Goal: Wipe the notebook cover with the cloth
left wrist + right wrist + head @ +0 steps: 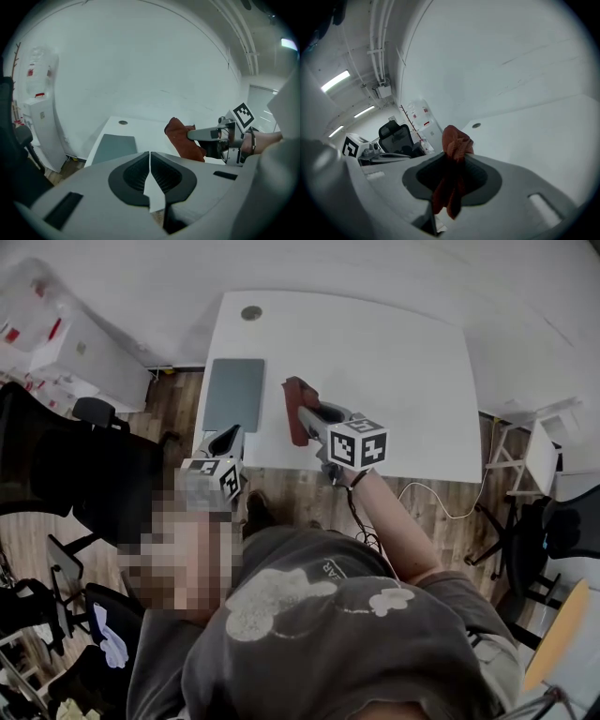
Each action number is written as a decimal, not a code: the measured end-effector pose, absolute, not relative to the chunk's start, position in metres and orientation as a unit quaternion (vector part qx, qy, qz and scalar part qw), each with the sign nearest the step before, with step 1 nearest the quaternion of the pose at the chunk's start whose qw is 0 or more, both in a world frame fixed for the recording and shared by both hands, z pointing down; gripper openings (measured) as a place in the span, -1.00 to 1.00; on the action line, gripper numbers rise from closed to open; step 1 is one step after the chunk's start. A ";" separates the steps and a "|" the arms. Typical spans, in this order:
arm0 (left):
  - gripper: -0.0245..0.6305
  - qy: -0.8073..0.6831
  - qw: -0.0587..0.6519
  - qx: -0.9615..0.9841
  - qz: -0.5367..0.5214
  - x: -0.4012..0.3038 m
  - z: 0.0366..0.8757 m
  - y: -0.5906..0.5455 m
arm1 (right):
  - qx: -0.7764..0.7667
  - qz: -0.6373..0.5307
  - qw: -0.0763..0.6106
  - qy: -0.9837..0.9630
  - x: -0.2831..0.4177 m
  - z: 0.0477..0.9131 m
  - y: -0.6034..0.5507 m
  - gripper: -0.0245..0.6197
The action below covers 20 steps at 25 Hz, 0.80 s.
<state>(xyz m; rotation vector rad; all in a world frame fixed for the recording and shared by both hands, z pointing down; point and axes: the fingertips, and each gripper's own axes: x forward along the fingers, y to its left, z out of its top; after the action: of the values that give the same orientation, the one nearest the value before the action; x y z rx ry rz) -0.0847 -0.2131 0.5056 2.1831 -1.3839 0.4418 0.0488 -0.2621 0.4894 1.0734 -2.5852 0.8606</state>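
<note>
We are gripping the bunched rust-red fabric cloth (452, 140) in the jaws of the right gripper (307, 415), just right of the flat grey rectangular notebook (233, 393), seemingly raised. The left gripper (228, 435) is sitting with jaws closed, empty, at its near edge; unpinned, it could slide under wiping.

The cloth (294, 411) is rust-red. The notebook (234, 393) has a plain slate-grey cover, and the table (403, 362) is white. The left gripper (150, 155) and the right gripper (454, 159) have pale grey bodies with black ribbed pads. Each marker cube (359, 442) bears black-and-white squares. The floor (178, 409) is brown wood grain. The person's shirt (356, 652) is dark grey with a pale print.
</note>
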 end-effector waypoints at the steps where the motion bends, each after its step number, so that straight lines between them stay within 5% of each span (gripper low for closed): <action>1: -0.92 -0.511 0.257 0.804 0.162 -0.078 0.505 -0.209 | 0.359 0.291 0.105 -0.880 0.053 0.488 -0.258 -0.63; 20: -0.92 -0.563 0.257 0.774 0.132 -0.053 0.498 -0.103 | 0.308 0.281 0.105 -0.903 0.089 0.484 -0.164 -0.63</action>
<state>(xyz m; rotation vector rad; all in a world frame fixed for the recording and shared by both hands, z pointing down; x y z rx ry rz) -0.0527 -0.1031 0.4982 2.0995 -1.5271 0.3582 0.0890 -0.1639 0.4839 0.9068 -2.6620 0.8294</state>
